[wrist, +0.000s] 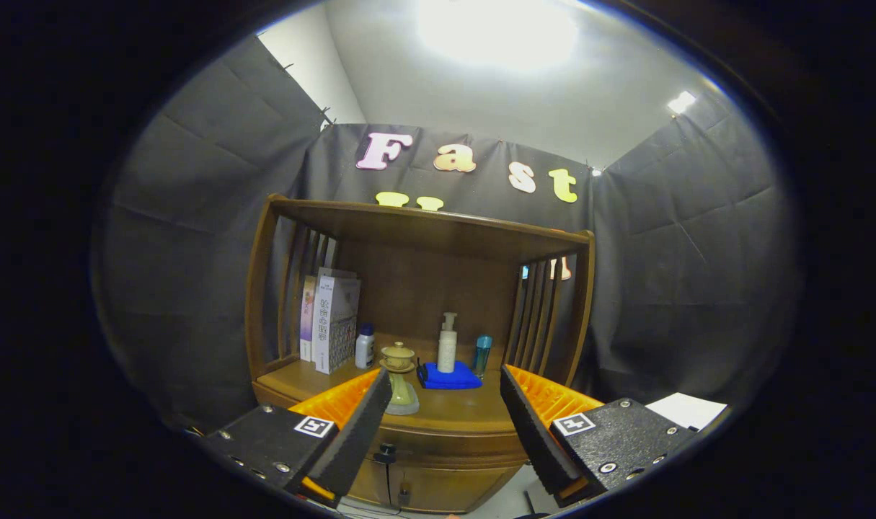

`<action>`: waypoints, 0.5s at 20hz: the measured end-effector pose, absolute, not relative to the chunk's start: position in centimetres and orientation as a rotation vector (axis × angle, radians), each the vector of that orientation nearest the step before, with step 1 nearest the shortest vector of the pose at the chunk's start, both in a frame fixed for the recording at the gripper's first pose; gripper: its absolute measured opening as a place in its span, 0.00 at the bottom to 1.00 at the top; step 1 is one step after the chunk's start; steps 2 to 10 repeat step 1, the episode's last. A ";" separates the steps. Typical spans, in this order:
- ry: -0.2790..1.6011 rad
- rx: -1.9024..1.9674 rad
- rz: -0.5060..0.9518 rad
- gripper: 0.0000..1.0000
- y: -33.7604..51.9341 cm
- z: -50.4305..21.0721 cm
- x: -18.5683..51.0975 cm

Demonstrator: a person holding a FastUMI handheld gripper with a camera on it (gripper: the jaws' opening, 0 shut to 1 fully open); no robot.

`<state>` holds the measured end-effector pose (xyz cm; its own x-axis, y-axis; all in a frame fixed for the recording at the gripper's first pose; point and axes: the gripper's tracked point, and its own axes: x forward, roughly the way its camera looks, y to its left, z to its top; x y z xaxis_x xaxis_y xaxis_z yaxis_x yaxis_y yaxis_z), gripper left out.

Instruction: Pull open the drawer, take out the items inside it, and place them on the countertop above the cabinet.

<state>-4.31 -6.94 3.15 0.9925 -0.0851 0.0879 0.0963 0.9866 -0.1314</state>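
The hand-held gripper (445,404) hangs wide open and empty before the brown wooden cabinet (438,468), its closed drawer (452,448) below the bench (474,407) with a white pump bottle (447,344).

Booth interior with wooden cabinet

Black cloth walls (192,238) enclose the booth on three sides below a white ceiling (481,94). A bright ceiling light (497,30) glares overhead; a smaller light (681,101) sits to the right. A brown wooden cabinet (438,461) stands against the back wall, with slatted side panels (535,317) and a top shelf (438,227).
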 end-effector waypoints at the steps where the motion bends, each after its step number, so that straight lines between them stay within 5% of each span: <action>1: -0.078 -0.140 -0.091 0.94 -6.9 3.0 -4.2; 10: -0.078 -0.140 -0.091 0.94 -6.9 3.0 -4.2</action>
